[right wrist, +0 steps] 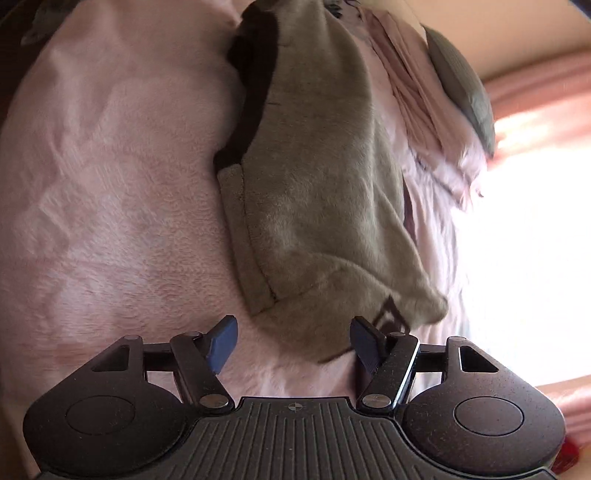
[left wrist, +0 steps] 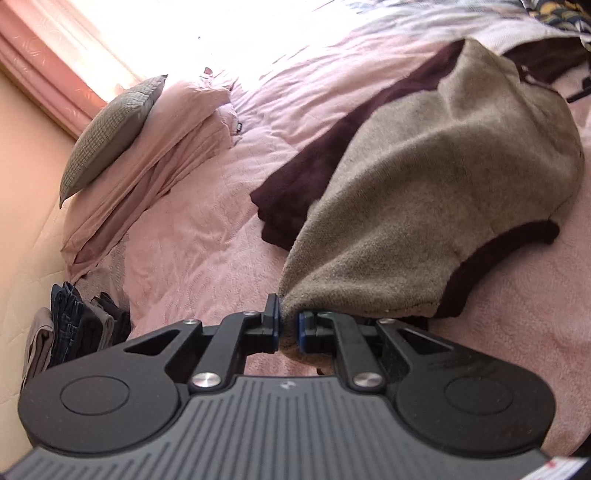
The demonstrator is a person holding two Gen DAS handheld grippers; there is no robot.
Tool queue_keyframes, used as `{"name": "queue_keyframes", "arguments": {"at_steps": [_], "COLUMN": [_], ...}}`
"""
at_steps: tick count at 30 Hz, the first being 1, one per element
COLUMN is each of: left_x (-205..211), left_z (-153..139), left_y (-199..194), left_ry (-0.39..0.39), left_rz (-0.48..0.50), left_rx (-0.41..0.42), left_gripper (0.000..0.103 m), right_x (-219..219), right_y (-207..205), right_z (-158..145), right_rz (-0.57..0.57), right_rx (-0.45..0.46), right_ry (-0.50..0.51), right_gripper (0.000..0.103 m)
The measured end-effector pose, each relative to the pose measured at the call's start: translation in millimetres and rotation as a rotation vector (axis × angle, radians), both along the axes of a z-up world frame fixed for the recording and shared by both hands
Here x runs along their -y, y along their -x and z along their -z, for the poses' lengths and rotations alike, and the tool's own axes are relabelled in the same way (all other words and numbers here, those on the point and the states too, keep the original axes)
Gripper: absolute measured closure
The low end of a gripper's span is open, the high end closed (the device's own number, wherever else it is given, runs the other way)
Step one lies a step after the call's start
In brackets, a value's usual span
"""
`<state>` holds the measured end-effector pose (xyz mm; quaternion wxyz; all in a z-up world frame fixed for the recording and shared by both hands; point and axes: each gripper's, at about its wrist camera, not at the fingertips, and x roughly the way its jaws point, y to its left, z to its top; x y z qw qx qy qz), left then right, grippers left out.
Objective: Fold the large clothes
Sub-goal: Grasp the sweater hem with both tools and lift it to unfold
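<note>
A large fleece garment, taupe on one face and dark maroon on the other, lies on the pink bedspread. My left gripper is shut on a corner of its taupe edge, and the cloth stretches away from the blue pads up to the right. In the right wrist view the same garment runs up the middle, with a dark band along its left side. My right gripper is open just above the near corner of the garment, pads apart and clear of the cloth.
A grey cushion leans on pink pillows at the head of the bed, under a bright window with pink curtains. Folded dark clothes are stacked at the bed's left edge. Patterned fabric lies at the far right corner.
</note>
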<state>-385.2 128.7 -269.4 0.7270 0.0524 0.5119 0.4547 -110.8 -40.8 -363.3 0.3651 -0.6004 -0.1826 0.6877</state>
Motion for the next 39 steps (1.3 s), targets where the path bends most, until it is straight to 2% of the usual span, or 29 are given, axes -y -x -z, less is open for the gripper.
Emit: {"name": "queue_keyframes", "arguments": {"at_steps": [2, 3, 4, 5, 7, 10, 14, 18, 22, 26, 31, 34, 39], "left_x": [5.7, 7.4, 13.0, 15.4, 15.5, 14.2, 2.3, -8.3, -6.0, 20.5, 73.5, 101.2, 116.9], "left_z": [11.1, 13.8, 15.1, 13.5, 3.0, -28.1, -99.4, -185.7, -268.6, -326.1, -363.0, -378.5, -411.6], "left_y": [-3.4, -3.5, -3.5, -4.3, -5.4, -6.7, -10.5, -11.7, -5.7, 7.8, 19.9, 23.2, 20.9], "left_ry": [0.019, 0.021, 0.016, 0.009, -0.011, -0.058, -0.151, -0.324, -0.476, -0.588, -0.667, -0.688, -0.714], "left_rz": [-0.006, -0.005, -0.001, 0.000, -0.013, -0.053, -0.104, -0.110, -0.098, -0.100, -0.127, -0.126, -0.109], "left_rx": [-0.021, -0.031, -0.039, -0.039, -0.013, 0.051, 0.206, 0.334, 0.427, 0.501, 0.505, 0.484, 0.451], "left_gripper": [0.094, 0.094, 0.094, 0.094, 0.094, 0.094, 0.095, 0.095, 0.095, 0.095, 0.095, 0.095, 0.095], "right_x": [-1.9, -3.0, -5.2, -11.3, -24.2, -36.3, -53.1, -64.1, -58.5, -35.0, 15.3, 42.6, 72.2], "right_y": [-2.9, -4.5, -5.9, -8.0, -17.1, -36.0, -67.6, -91.6, -103.7, -111.0, -115.3, -90.9, -68.1], "right_z": [23.5, 33.4, 35.4, 31.3, 6.3, -49.4, -131.6, -215.3, -286.0, -338.2, -367.2, -384.0, -414.0], "right_rz": [-0.059, -0.087, -0.100, -0.076, -0.007, 0.103, 0.264, 0.344, 0.311, 0.238, 0.119, 0.072, 0.025], "right_rx": [0.049, 0.082, 0.082, 0.058, -0.054, -0.227, -0.416, -0.546, -0.644, -0.734, -0.796, -0.830, -0.878], "right_ry": [0.001, -0.015, -0.037, -0.043, -0.052, -0.126, -0.258, -0.438, -0.575, -0.638, -0.662, -0.671, -0.721], "right_gripper": [0.040, 0.043, 0.075, 0.100, 0.100, 0.100, 0.101, 0.101, 0.101, 0.101, 0.101, 0.101, 0.101]}}
